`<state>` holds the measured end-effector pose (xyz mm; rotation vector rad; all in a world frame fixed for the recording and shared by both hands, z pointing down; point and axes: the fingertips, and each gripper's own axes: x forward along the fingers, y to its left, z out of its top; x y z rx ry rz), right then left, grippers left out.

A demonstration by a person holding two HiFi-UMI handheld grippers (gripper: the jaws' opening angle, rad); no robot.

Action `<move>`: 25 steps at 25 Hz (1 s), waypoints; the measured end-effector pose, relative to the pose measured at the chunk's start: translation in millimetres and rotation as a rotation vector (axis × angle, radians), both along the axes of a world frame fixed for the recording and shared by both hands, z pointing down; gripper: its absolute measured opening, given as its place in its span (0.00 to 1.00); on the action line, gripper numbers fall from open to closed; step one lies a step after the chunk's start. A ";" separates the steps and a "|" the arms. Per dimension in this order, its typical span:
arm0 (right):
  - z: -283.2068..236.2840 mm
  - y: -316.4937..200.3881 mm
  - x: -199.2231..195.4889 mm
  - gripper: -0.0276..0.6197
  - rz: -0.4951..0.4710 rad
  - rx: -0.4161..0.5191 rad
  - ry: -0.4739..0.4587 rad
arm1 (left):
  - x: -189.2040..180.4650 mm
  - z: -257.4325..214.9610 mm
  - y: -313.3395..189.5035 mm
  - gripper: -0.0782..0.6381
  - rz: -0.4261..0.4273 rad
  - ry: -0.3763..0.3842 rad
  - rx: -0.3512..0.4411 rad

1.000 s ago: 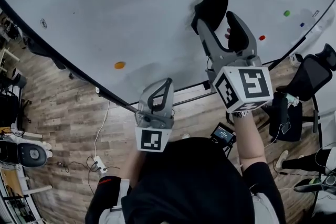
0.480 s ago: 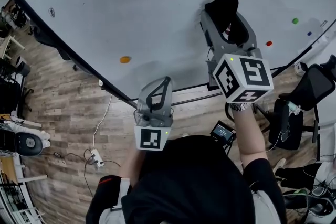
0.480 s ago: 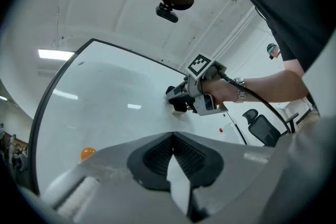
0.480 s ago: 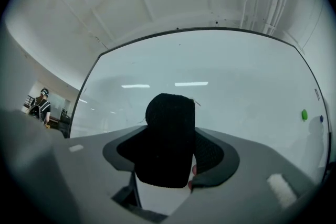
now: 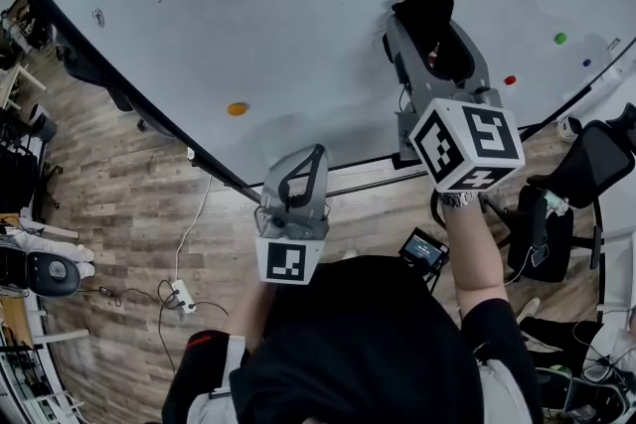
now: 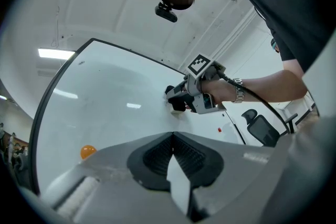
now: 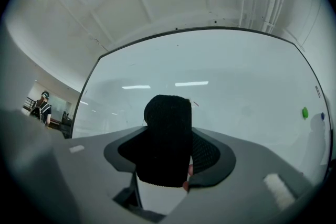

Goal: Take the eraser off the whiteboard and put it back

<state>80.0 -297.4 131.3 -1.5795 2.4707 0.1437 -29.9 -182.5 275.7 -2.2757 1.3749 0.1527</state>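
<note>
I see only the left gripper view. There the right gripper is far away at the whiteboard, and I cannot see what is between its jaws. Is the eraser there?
Observer: Yes. In the right gripper view the black eraser stands between the jaws of the right gripper, which have just been closing. The pads look to touch its sides.
Operator: Are there magnets on the board that my view cuts off?
Observer: A green magnet sits on the whiteboard, to the right of the eraser.
Operator: Does anything lie on the floor below?
Observer: What looks like a white power strip with cables lies on the wooden floor.
</note>
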 end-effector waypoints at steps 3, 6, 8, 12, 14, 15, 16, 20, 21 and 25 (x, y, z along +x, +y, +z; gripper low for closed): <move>-0.4 3.3 0.2 0.40 0.030 0.026 0.037 | 0.0 3.2 1.4 0.11 0.004 0.002 -0.005; -2.2 9.7 -2.1 0.41 0.052 0.050 0.073 | -2.7 3.7 5.0 0.11 0.007 -0.003 -0.004; -2.6 12.6 -4.6 0.41 0.051 0.048 0.076 | -5.2 3.9 7.3 0.11 0.011 0.002 -0.007; -1.9 18.6 -5.4 0.41 0.052 0.042 0.072 | -6.8 6.9 10.2 0.11 0.026 0.003 -0.017; -1.5 22.5 -5.8 0.41 0.057 0.044 0.079 | -8.0 8.5 11.3 0.11 0.035 0.003 -0.022; -1.2 24.9 -6.3 0.41 0.061 0.046 0.085 | -8.9 8.7 12.2 0.11 0.041 0.004 -0.023; -0.8 27.5 -6.8 0.41 0.065 0.048 0.091 | -9.9 8.5 13.2 0.11 0.047 0.006 -0.021; -1.7 39.4 -8.0 0.41 0.085 0.054 0.099 | -14.2 8.4 17.9 0.11 0.072 0.009 -0.020; -2.2 43.2 -9.2 0.41 0.091 0.056 0.100 | -16.2 9.0 19.7 0.11 0.078 0.004 -0.022; -3.2 59.4 -14.9 0.41 0.122 0.063 0.113 | -25.8 9.6 25.9 0.11 0.109 0.002 -0.027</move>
